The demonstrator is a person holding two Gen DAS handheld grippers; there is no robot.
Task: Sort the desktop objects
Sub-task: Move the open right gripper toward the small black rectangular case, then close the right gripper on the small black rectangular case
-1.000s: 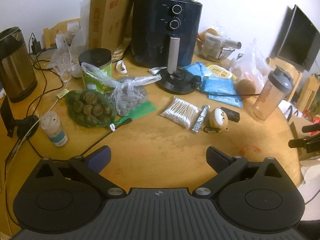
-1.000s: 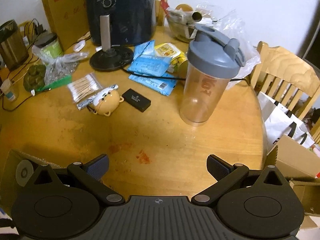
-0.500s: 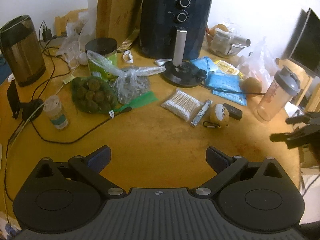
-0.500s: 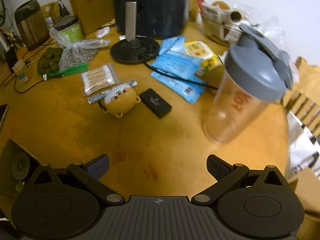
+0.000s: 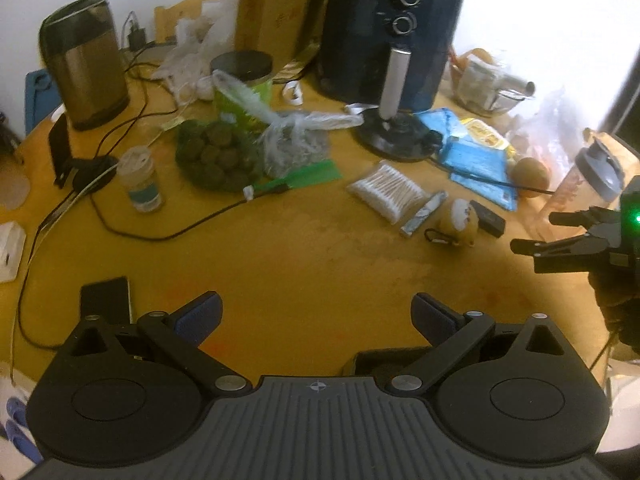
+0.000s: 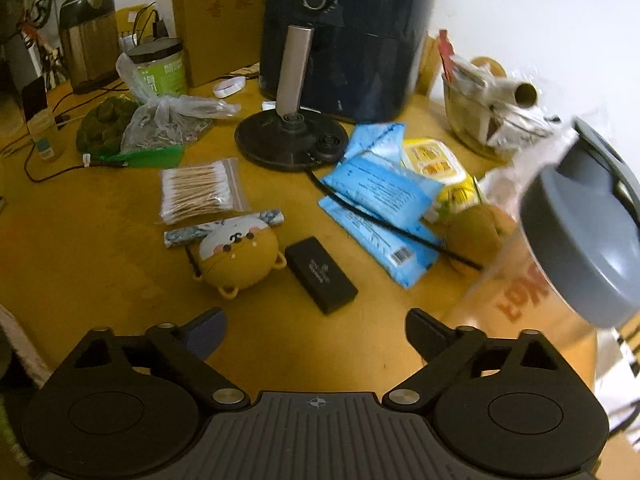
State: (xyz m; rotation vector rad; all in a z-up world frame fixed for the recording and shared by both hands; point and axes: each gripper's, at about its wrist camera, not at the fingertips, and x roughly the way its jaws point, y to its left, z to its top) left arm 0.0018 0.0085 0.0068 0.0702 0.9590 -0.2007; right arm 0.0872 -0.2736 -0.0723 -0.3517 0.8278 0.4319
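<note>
Two blue packets [image 6: 376, 196], one shaker bottle [image 6: 560, 264] (blurred), one kettle [image 5: 86, 60].

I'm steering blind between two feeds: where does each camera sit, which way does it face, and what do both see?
Left wrist: on the left gripper, angled down across the table toward the air fryer; its open fingers show, plus the right gripper at the right edge.
Right wrist: on the right gripper, low, facing the bear case and shaker; its fingers, empty, have just been closing slightly.
Shared: air fryer, cotton swabs, bear case, shaker.
</note>
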